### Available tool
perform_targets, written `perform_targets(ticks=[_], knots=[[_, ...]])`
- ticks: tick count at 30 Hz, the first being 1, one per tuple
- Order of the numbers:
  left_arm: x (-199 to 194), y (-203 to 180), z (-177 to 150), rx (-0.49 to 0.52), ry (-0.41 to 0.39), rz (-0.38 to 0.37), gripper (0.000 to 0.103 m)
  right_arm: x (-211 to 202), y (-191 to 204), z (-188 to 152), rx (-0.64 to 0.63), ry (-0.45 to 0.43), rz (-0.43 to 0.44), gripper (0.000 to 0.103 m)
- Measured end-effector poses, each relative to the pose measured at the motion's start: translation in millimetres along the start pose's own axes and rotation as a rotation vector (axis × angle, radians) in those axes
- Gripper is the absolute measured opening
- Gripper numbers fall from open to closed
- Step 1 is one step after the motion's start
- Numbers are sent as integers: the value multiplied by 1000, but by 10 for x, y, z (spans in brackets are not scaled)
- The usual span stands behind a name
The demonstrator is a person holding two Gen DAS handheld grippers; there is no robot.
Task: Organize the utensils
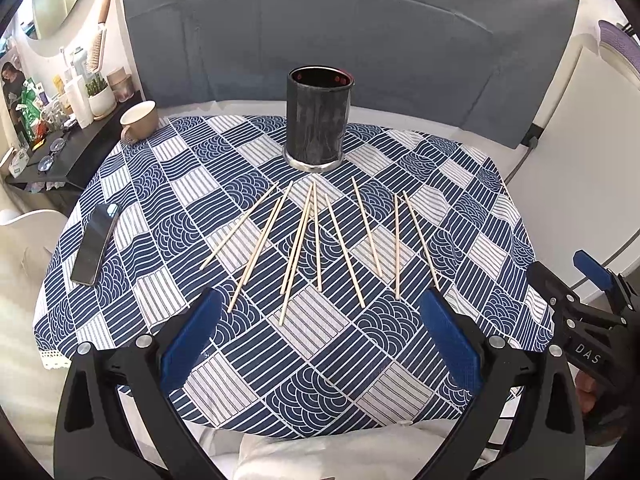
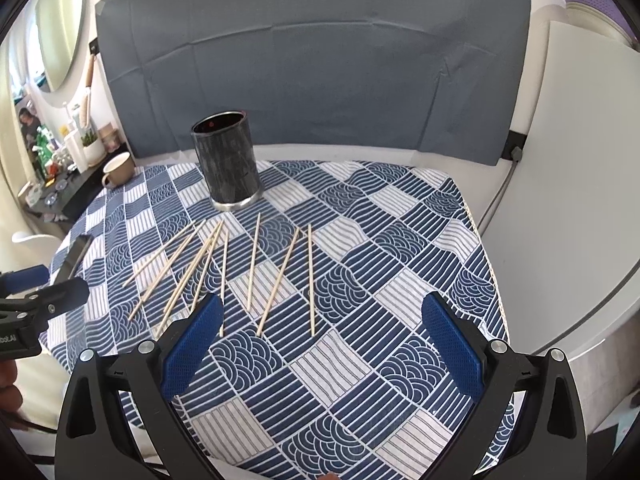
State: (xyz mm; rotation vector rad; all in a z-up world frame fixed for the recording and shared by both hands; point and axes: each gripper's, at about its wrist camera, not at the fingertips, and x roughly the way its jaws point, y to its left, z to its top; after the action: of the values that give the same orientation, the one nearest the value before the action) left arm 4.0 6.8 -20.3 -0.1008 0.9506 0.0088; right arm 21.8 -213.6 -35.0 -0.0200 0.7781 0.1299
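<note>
Blue pads of the left gripper (image 1: pixel 320 334) stood wide apart over the near edge of the cloth (image 1: pixel 404 392), holding nothing; the right gripper (image 2: pixel 322 340) gaped likewise, empty. Chopsticks (image 1: pixel 316 240) lay fanned loose on the cloth, between the grippers and the upright cup (image 1: pixel 319 118), which looked empty. Nothing seemed sorted yet. Next would likely come a low, precise pinch on one thin stick, then a lift to the cup.

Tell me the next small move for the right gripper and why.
Probably lower the right gripper, open and empty, onto the rightmost chopstick. It lies apart from the others on the tablecloth, nearest that gripper; the holder stands empty.
</note>
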Motion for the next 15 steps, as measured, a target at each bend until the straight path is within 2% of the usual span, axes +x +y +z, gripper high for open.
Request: perform_targets(ticks=[8, 15], knots=[[96, 153, 1, -25, 53, 11, 97, 166, -184, 37, 89, 72, 1, 95], [275, 270, 41, -6, 115, 41, 97, 318, -360, 107, 99, 121, -48, 95]])
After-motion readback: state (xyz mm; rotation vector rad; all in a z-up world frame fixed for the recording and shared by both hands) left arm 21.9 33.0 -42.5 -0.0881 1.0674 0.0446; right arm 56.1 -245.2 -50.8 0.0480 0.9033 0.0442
